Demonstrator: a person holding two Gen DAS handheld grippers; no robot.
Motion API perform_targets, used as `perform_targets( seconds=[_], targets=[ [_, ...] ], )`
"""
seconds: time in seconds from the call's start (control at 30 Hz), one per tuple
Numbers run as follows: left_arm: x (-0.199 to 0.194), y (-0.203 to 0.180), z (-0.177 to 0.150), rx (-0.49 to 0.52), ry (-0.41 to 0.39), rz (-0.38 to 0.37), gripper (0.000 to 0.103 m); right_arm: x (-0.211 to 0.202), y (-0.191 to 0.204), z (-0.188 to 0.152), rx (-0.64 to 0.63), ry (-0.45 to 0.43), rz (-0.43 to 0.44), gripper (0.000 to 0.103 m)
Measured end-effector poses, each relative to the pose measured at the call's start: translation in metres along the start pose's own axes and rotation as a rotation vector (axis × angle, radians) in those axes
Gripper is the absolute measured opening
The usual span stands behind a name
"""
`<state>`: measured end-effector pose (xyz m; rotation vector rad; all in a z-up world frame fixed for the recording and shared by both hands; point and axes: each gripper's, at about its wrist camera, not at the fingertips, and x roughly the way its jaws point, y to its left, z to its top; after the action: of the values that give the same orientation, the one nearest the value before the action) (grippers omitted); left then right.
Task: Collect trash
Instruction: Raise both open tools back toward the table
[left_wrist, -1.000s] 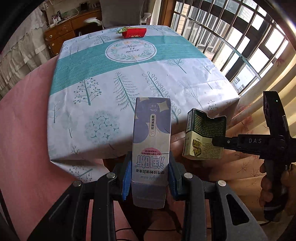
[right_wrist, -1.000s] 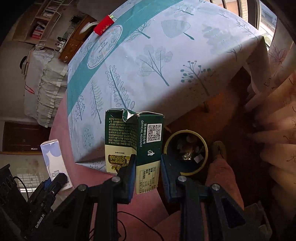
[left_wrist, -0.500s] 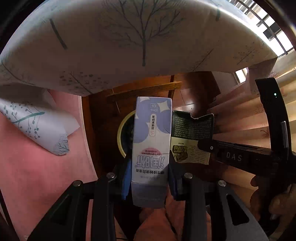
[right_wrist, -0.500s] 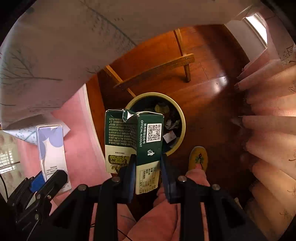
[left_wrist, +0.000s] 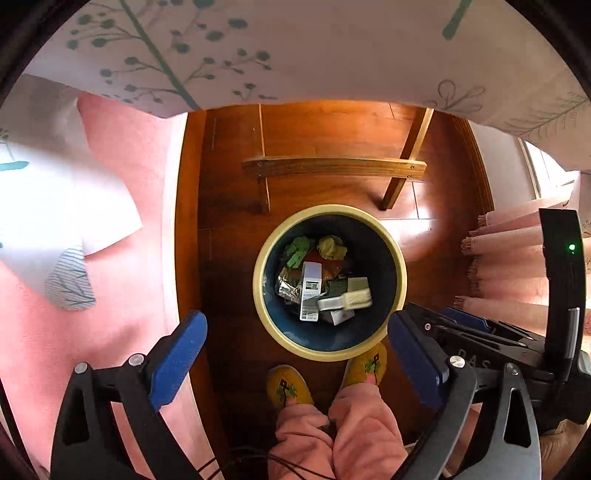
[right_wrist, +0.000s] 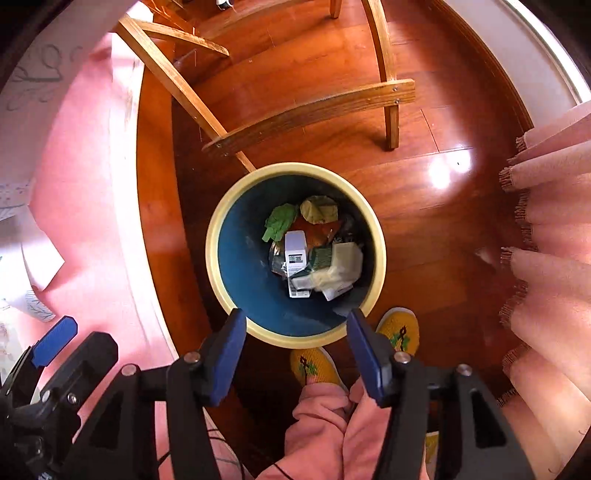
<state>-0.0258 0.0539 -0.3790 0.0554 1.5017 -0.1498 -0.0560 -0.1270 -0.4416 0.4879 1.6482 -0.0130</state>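
Observation:
A round bin with a cream rim (left_wrist: 400, 273) and dark blue inside stands on the wooden floor, also in the right wrist view (right_wrist: 221, 280). In it lie the white-and-lilac carton (left_wrist: 311, 286) (right_wrist: 295, 254), the green-and-cream box (left_wrist: 352, 291) (right_wrist: 334, 260) and crumpled wrappers. My left gripper (left_wrist: 297, 341) is open and empty above the bin's near rim. My right gripper (right_wrist: 295, 334) is open and empty above the bin too; it shows at the right of the left wrist view (left_wrist: 480, 336).
A wooden chair base (left_wrist: 332, 168) (right_wrist: 310, 110) stands just beyond the bin. The tablecloth (left_wrist: 295, 51) hangs overhead. Pink cloth (left_wrist: 122, 280) is at left, pink fringed curtain (right_wrist: 546, 236) at right. The person's yellow slippers (left_wrist: 288, 387) (right_wrist: 400, 332) touch the bin's near side.
Both grippers tilted down over the bin and opened. The white-and-lilac carton left my left gripper and the green box left my right gripper; both now lie in the bin.

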Motion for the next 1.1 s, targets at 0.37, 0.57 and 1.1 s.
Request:
perform_targets(
  seconds=[0.37,0.57,1.1],
  targets=[
    [-0.132,0.001,-0.002,0.024,-0.186,0.011,0.098,-0.121,0.023,-0.026,-0.055,-0.133,0.079,0.057],
    [-0.229,-0.004,0.002,0.092,-0.295,-0.040,0.098,-0.210,0.045,-0.044,-0.107,-0.220,0.085,0.057],
    [-0.392,0.001,0.050,0.148,-0.536,-0.090,0.098,-0.374,0.103,-0.037,-0.249,-0.562,0.049,0.057]
  ],
)
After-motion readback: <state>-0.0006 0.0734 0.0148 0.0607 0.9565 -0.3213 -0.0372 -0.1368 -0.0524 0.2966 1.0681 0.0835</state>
